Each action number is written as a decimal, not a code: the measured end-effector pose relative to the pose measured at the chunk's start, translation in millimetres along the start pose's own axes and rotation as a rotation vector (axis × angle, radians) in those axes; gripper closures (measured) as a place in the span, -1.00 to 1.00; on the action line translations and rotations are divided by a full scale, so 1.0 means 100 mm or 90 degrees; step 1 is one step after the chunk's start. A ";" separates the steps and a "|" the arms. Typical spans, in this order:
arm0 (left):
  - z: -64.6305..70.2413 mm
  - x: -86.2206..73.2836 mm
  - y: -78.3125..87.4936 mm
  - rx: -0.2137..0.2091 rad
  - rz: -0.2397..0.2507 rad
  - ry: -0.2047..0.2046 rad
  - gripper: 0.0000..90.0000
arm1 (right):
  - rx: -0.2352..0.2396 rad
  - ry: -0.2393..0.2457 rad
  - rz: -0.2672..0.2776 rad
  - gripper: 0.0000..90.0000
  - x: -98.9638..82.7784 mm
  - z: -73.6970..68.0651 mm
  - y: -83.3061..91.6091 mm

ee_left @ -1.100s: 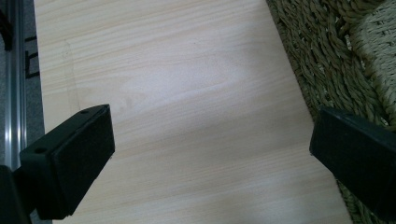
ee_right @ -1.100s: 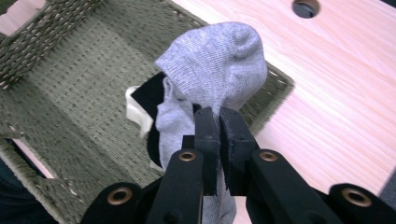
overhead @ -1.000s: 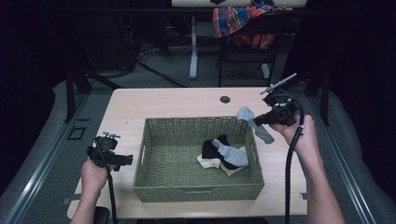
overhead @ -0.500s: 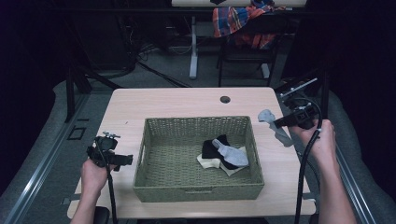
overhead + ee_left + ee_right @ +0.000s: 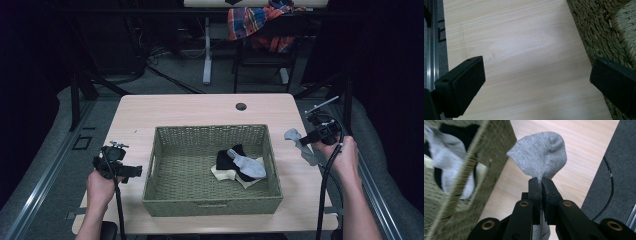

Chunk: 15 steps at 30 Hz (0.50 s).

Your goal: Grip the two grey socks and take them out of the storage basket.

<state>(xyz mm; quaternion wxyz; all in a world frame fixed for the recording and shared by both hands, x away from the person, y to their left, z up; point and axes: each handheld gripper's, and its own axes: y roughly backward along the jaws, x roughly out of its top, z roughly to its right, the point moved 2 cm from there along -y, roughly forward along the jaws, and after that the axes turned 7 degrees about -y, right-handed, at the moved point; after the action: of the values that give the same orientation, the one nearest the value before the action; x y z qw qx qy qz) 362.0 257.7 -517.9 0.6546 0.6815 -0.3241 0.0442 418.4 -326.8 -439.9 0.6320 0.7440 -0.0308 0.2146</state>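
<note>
Right gripper (image 5: 309,138) just past the basket's right wall, jaws pinched tight on a grey sock (image 5: 541,157). Sock bunched above the jaws in the right gripper view, its other end hanging below them toward the counter (image 5: 175,107) in the high view, just beside the woven basket (image 5: 210,204) and outside it. Inside the basket, more socks (image 5: 239,165) in a small pile: black, pale grey, cream. Left gripper (image 5: 131,171) held level at the counter's left edge, near the basket's left wall, jaws spread wide with nothing between them but bare wood.
</note>
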 end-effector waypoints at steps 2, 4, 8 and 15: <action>0.00 0.00 0.00 0.000 0.001 -0.001 -1.00 | -0.003 -0.001 -0.015 0.93 -0.01 0.03 -0.10; 0.00 0.00 0.00 0.000 0.001 -0.001 -1.00 | -0.005 -0.004 -0.031 0.93 -0.02 0.04 -0.21; 0.00 0.00 0.00 -0.001 0.002 -0.001 -1.00 | -0.009 0.000 -0.056 0.92 -0.05 0.06 -0.39; 0.00 0.00 0.00 -0.002 0.001 -0.001 -1.00 | -0.007 -0.004 -0.102 0.92 -0.11 0.06 -0.70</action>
<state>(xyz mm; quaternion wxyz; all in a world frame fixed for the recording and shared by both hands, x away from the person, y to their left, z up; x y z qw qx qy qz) 362.3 257.1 -517.9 0.6554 0.6800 -0.3257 0.0436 432.6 -320.8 -509.4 0.6511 0.7413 0.0254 0.1609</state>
